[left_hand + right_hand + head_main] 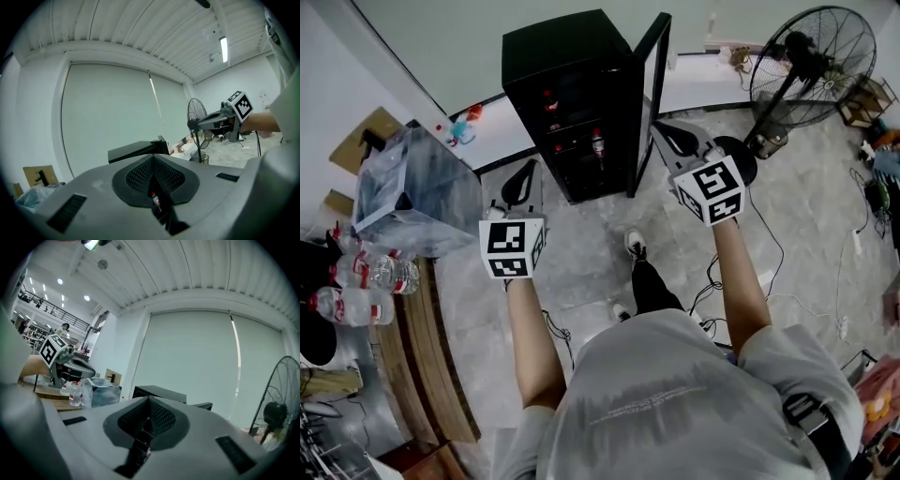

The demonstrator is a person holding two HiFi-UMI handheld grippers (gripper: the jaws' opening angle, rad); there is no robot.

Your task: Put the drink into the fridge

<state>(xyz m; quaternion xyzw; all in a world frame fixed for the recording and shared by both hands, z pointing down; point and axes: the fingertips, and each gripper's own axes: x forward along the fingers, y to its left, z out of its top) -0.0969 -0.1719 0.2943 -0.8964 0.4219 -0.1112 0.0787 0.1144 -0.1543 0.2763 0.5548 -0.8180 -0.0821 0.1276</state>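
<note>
The left gripper (525,173) has its jaws pressed together on nothing; in the left gripper view (153,161) the ribbed pads meet along a seam, with only a thin slit below. The right gripper (670,134) is likewise closed and empty, its pads meeting in the right gripper view (149,403). Both are held out side by side at about the same height. They point at a black fridge (572,84) standing just ahead of them.

The fridge door (649,94) is swung open, its edge passing just beside the right gripper's tips on their inner side. A red-labelled drink bottle (598,145) stands upright on a shelf inside the fridge. It is ahead of both grippers and between their lines, nearer the right one and touched by neither. Through the slit under the left gripper's pads, the same bottle (154,199) shows as a small red-capped shape.

More water bottles (380,274) lie on a wooden bench (441,375), well off to the outer side of the left gripper and level with its marker cube (513,247). Ahead of them, also to that gripper's outer side, sits a clear plastic container (412,192). In the right gripper view, one bottle (75,394) stands on the bench below the left gripper (89,371).

A pedestal fan (811,66) stands beyond the right gripper on its outer side, apart from it.
</note>
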